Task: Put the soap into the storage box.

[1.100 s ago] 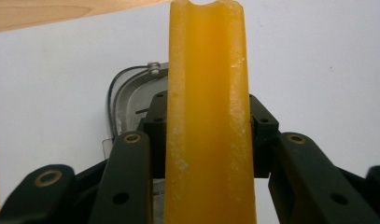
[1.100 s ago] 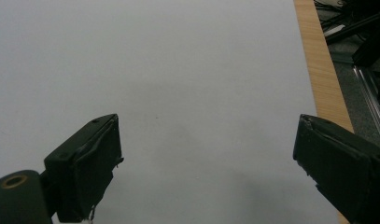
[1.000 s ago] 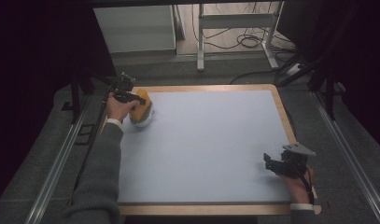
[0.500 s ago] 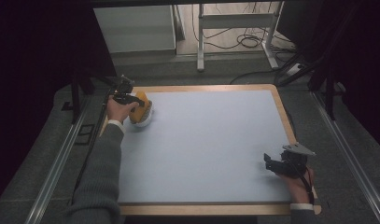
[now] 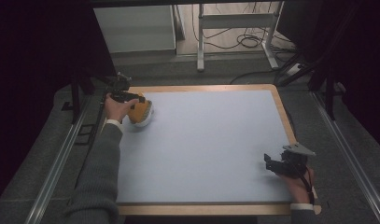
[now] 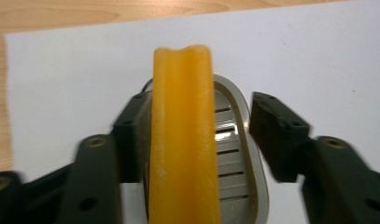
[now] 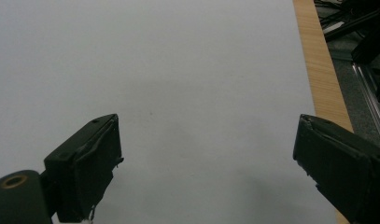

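Orange plastic, stiff and ridged, formed the handle (image 6: pixel 183 135) of a small slotted grater (image 5: pixel 140 112) that lay at the far left corner of the pale mat (image 5: pixel 211 149). It looked light but smooth, likely to slip, so the handle seemed the safest hold. The left gripper (image 6: pixel 197 140) straddled that handle, one jaw touching it, the other apart. The right gripper (image 7: pixel 211 172) rested wide and empty near the front right edge.

On the table (image 5: pixel 211 140), far left corner: a slotted dish (image 5: pixel 145 117) with an upright block (image 6: pixel 184 140) in it — left hand-held gripper (image 5: pixel 131 99) straddling both. Near right corner, well apart — right hand-held gripper (image 5: pixel 271 164), on bare mat (image 7: pixel 178 70).
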Demonstrator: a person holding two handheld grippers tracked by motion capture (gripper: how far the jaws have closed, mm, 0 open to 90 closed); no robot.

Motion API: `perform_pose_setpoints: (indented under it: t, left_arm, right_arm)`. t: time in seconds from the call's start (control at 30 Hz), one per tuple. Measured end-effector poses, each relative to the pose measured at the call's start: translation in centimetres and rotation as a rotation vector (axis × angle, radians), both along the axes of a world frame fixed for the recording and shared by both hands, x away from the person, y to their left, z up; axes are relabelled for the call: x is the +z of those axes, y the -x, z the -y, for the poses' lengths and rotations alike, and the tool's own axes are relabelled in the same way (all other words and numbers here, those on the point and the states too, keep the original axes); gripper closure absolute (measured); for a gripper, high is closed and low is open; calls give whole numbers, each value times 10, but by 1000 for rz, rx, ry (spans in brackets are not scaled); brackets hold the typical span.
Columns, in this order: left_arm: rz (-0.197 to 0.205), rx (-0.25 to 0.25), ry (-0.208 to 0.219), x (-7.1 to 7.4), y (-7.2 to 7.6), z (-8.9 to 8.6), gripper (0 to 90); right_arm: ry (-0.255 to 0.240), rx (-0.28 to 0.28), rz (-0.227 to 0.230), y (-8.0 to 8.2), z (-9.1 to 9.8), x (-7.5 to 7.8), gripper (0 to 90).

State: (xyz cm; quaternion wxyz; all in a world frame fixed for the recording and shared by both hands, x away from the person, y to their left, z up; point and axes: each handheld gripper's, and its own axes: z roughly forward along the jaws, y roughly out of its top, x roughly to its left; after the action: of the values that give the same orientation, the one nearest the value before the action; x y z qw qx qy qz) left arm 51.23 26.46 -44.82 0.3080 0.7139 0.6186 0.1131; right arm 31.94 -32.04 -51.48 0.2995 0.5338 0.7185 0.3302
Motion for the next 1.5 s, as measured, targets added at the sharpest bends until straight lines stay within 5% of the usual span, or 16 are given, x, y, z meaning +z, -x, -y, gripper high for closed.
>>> perform_pose_setpoints:
  t: [0.07, 0.27, 0.57, 0.6, 0.8, 1.07, 1.33, 1.5]
  left_arm:
    - [25, -4, -39, 11, 7, -3, 297]
    - [81, -89, -22, 29, 28, -1, 243]
    - [119, -196, -23, 26, 63, 4, 215]
    - [142, -217, -48, 21, 76, 8, 207]
    - [163, -269, -37, 4, 104, 15, 201]
    - [180, -349, 25, -28, 143, 24, 180]
    - [167, -355, 36, -63, 166, 32, 189]
    - [143, -363, 47, -72, 171, 33, 188]
  right_arm:
    - [1, 7, -2, 0, -1, 0, 79]
    - [-4, 8, 11, 2, 0, 4, 79]
    - [1, 11, 6, 2, -3, 3, 79]
    - [1, 11, 6, 2, -3, 3, 79]
    - [3, 13, 10, 2, -3, 3, 79]
    - [11, 18, 6, 2, -5, 3, 79]
    - [18, 25, 7, 3, -8, 3, 79]
    - [19, 28, 2, 2, -7, 2, 79]
